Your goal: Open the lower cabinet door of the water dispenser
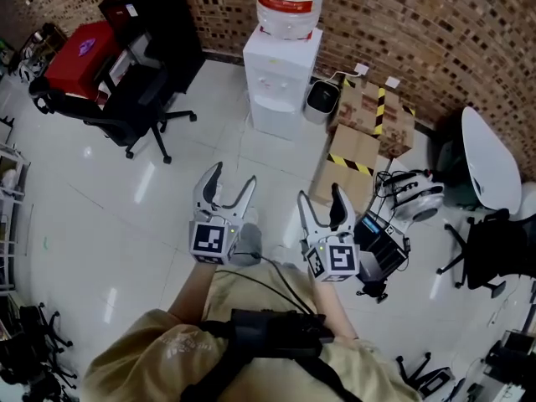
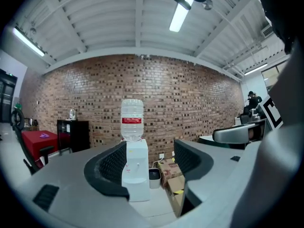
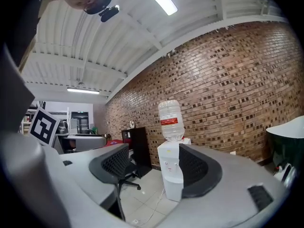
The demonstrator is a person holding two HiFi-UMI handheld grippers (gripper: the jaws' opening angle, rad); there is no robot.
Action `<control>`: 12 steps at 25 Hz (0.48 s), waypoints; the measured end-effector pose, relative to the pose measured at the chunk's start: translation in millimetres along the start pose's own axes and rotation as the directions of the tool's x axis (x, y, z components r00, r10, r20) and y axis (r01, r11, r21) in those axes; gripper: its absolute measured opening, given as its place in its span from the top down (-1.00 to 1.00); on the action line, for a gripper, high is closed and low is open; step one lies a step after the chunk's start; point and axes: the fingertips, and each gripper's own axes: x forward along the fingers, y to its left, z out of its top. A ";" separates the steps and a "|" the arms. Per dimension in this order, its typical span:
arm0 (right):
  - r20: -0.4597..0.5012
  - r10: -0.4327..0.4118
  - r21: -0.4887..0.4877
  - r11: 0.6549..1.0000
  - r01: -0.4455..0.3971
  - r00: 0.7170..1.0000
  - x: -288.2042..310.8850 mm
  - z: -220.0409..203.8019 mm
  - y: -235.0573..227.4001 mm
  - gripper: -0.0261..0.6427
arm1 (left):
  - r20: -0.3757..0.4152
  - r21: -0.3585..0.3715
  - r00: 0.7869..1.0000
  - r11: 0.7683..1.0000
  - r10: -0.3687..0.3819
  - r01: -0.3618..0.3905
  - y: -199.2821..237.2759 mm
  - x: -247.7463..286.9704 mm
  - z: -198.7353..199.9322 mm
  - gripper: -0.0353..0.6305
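Observation:
The white water dispenser (image 1: 280, 74) stands against the brick wall with a clear bottle (image 1: 289, 2) on top. Its lower cabinet door (image 1: 275, 120) looks closed. Both grippers are held over the tiled floor well short of it, pointing toward it. My left gripper (image 1: 234, 174) is open and empty. My right gripper (image 1: 319, 193) is open and empty too. The left gripper view shows the dispenser (image 2: 135, 175) far off, framed between the black pads (image 2: 109, 167). In the right gripper view the dispenser (image 3: 172, 175) stands just left of the right-hand pad (image 3: 199, 170).
A black office chair (image 1: 138, 99) and a red-covered table (image 1: 79, 48) stand left of the dispenser. A small black bin (image 1: 321, 97) and taped cardboard boxes (image 1: 368, 124) sit to its right. A white helmet-like object (image 1: 410, 193) and black gear (image 1: 381, 245) lie by my right gripper.

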 end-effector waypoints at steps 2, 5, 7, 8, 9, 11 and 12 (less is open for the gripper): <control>-0.013 -0.020 0.001 1.000 0.020 1.000 17.7 -3.3 -6.8 -0.08 | 0.010 -0.003 1.000 1.000 -0.020 0.020 8.7 18.8 1.4 -0.03; -0.021 -0.046 -0.015 0.999 0.046 0.999 50.1 -1.4 -15.0 -0.08 | 0.024 0.018 0.998 0.998 -0.056 0.056 29.8 48.9 2.4 -0.03; -0.025 -0.060 -0.029 0.998 0.059 0.998 75.8 -1.6 -17.8 -0.08 | 0.024 0.016 0.997 0.997 -0.070 0.069 48.6 68.8 0.2 -0.03; -0.027 -0.063 -0.038 0.997 0.062 0.998 90.1 -3.0 -18.2 -0.08 | 0.021 0.011 0.997 0.997 -0.072 0.071 59.2 79.0 -2.1 -0.03; -0.030 -0.064 -0.047 0.997 0.062 0.998 104.5 -6.4 -17.9 -0.08 | 0.014 0.013 0.997 0.997 -0.077 0.077 69.8 88.9 -6.5 -0.03; -0.056 -0.063 -0.060 0.996 0.060 0.996 130.7 -19.7 -19.3 -0.08 | -0.005 0.020 0.995 0.995 -0.099 0.099 86.1 106.3 -18.7 -0.03; -0.076 -0.066 -0.064 0.996 0.061 0.995 142.8 -28.1 -22.9 -0.08 | -0.015 0.019 0.993 0.993 -0.113 0.114 91.4 114.8 -24.8 -0.03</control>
